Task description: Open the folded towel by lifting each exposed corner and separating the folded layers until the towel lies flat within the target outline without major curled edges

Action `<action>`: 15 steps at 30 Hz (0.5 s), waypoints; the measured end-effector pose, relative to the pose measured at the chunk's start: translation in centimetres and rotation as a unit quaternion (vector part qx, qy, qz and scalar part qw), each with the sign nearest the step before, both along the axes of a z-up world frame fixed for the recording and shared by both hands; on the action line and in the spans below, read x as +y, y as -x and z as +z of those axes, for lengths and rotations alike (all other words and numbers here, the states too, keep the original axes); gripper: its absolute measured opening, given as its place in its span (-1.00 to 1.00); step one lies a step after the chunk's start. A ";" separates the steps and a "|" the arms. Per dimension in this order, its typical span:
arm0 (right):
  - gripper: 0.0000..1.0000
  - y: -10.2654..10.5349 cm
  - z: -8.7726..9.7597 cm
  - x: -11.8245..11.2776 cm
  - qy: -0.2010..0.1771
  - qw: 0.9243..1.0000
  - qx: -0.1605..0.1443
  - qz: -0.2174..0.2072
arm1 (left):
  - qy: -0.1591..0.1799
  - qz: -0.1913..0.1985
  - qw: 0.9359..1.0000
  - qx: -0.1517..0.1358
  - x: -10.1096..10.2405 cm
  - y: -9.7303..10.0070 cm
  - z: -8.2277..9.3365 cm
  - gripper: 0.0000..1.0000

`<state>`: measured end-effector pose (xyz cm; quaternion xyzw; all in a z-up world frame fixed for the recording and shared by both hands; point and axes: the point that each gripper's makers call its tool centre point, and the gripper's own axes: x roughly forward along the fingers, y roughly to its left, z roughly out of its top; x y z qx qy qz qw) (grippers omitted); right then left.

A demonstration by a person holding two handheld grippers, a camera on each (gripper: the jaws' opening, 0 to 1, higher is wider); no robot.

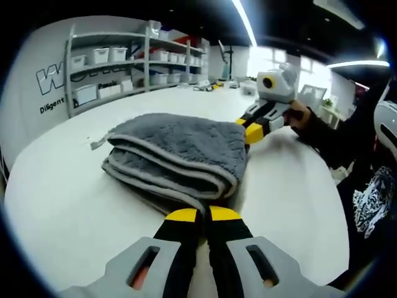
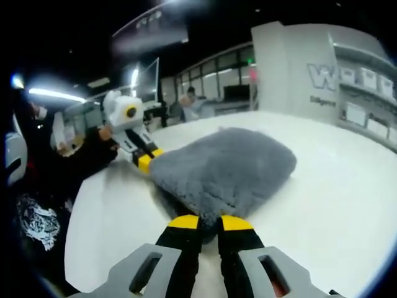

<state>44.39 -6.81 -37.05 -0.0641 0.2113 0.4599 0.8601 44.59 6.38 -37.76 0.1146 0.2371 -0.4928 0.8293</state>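
Note:
A grey fluffy towel (image 1: 180, 146) lies folded in several layers on a white table (image 1: 74, 198), its stacked folded edges facing the left gripper view. My left gripper (image 1: 205, 214) has its yellow-tipped jaws close together on the towel's near edge. My right gripper (image 1: 251, 129) pinches the far right corner of the towel. In the right gripper view the towel (image 2: 229, 164) stretches away from my right gripper (image 2: 211, 221), whose jaws close on its near corner. The left gripper (image 2: 147, 160) sits at the towel's far left edge.
Shelves with white bins (image 1: 124, 62) stand behind the table against a wall with lettering. The person's dark sleeve (image 1: 338, 136) reaches in from the right. Bare white tabletop (image 2: 335, 186) surrounds the towel. Small items (image 1: 208, 85) lie at the table's far end.

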 end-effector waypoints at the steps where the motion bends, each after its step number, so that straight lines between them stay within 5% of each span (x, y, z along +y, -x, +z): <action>1: -0.89 0.1 0.0 0.0 0.001 1.000 0.000 0.001 | 0.000 0.000 1.000 0.000 0.0 0.2 0.0 -0.93; 15: -0.89 2.4 -0.6 0.2 -0.005 1.000 0.005 0.003 | 0.004 -0.002 1.000 0.011 0.3 2.8 -0.9 -0.94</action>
